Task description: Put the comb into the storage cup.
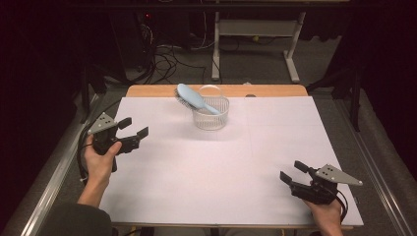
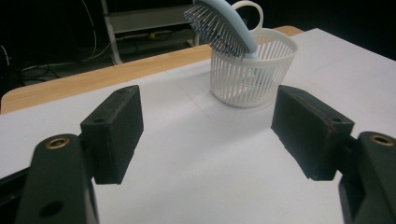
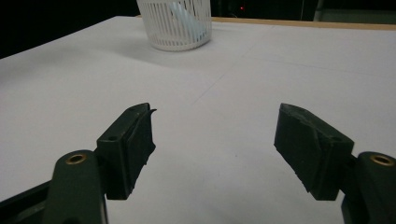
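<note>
Left gripper (image 1: pixel 134 128) jaws spread wide and empty above white table sheet (image 1: pixel 196 177), right gripper (image 1: pixel 291 172) likewise agape near front edge, pale blue plastic hairbrush (image 1: pixel 193 98) with dark bristles leaning handle-down in white slotted plastic basket (image 1: pixel 211 118) at table's far side

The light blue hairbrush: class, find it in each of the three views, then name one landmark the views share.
High view: the hairbrush lies upper centre, handle down in the white basket, head leaning out left.
Left gripper view: top centre, bristles facing down-left over the basket's rim.
Right gripper view: the pale blue handle shows through the basket's slats, top centre.
Shared landmark: the white slatted basket on the white table sheet.
</note>
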